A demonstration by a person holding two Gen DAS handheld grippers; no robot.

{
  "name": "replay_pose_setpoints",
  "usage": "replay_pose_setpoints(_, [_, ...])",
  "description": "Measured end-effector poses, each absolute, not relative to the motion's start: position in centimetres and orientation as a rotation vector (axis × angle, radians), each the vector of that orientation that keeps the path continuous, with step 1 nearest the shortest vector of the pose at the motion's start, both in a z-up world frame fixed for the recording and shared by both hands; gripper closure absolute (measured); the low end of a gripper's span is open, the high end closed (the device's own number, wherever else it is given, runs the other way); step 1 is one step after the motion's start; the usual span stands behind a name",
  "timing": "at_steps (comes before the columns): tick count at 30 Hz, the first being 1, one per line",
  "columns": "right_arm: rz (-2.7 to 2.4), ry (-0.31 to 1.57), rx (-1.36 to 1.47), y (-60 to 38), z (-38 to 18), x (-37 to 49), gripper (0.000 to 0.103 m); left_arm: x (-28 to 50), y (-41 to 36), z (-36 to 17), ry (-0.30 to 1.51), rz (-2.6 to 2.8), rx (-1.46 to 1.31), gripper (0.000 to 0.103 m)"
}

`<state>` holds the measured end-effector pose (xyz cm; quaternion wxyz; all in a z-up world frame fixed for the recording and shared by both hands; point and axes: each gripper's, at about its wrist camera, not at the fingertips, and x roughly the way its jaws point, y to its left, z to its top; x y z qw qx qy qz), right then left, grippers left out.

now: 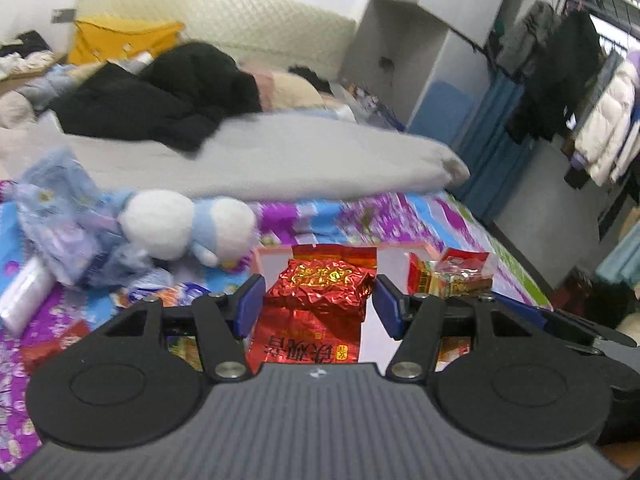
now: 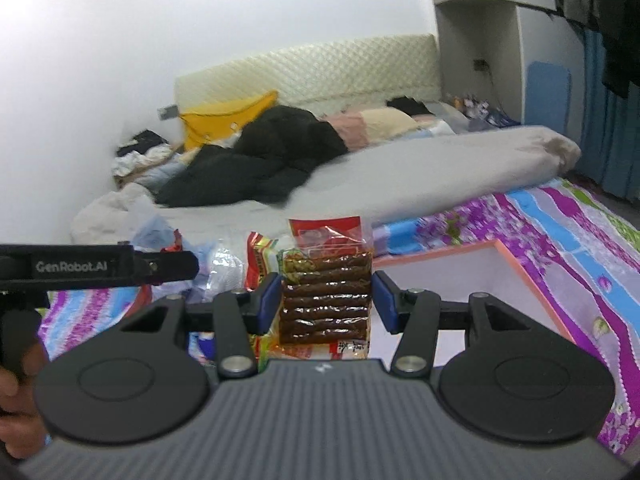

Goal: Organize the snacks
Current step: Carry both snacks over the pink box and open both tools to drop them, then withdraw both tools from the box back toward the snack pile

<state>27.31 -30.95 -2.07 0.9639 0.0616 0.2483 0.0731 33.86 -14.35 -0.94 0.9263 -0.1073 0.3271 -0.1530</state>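
My left gripper (image 1: pixel 319 304) is shut on a crinkled red foil packet (image 1: pixel 316 308) with gold print, held upright in front of a white tray with a pink rim (image 1: pixel 264 252). My right gripper (image 2: pixel 326 300) is shut on a clear pack of brown snack sticks (image 2: pixel 326 300) with a red top, held just left of the same tray (image 2: pixel 516 264). That pack and the right gripper's arm also show in the left wrist view (image 1: pixel 460 276), at the right of the red packet. More snack packets (image 2: pixel 260 264) lie on the floral bedspread behind it.
A white and blue plush toy (image 1: pixel 188 228) and plastic bags (image 1: pixel 64 224) lie on the bedspread at left. A grey duvet (image 1: pixel 256 160) and black clothes (image 1: pixel 160 96) cover the bed behind. The bed edge and hanging clothes (image 1: pixel 580 92) are at right.
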Motion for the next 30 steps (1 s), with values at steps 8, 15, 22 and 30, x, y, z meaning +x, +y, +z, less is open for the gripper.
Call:
replay_pose_setpoints(8, [0.089,0.653,0.155,-34.1,-7.9,30.7,0.05,38.7,-19.4,-7.7,0.841,-0.383,-0.162,0.038])
replay_pose_setpoints(15, [0.063,0.794,0.156,-35.3,-13.4,32.8,0.05,40.9,-21.3,-12.8,0.952,-0.408,-0.133,0.038])
replay_pose_setpoints(22, [0.056,0.857,0.168,-35.7,-16.2,33.8,0.051,42.3,-21.5,-14.8,1.001,-0.405,-0.113,0.038])
replay_pose_setpoints(30, [0.051,0.823,0.198,-35.8,-14.7,32.8,0.051,41.5,-21.3,-13.3,0.982,-0.413,-0.127,0.018])
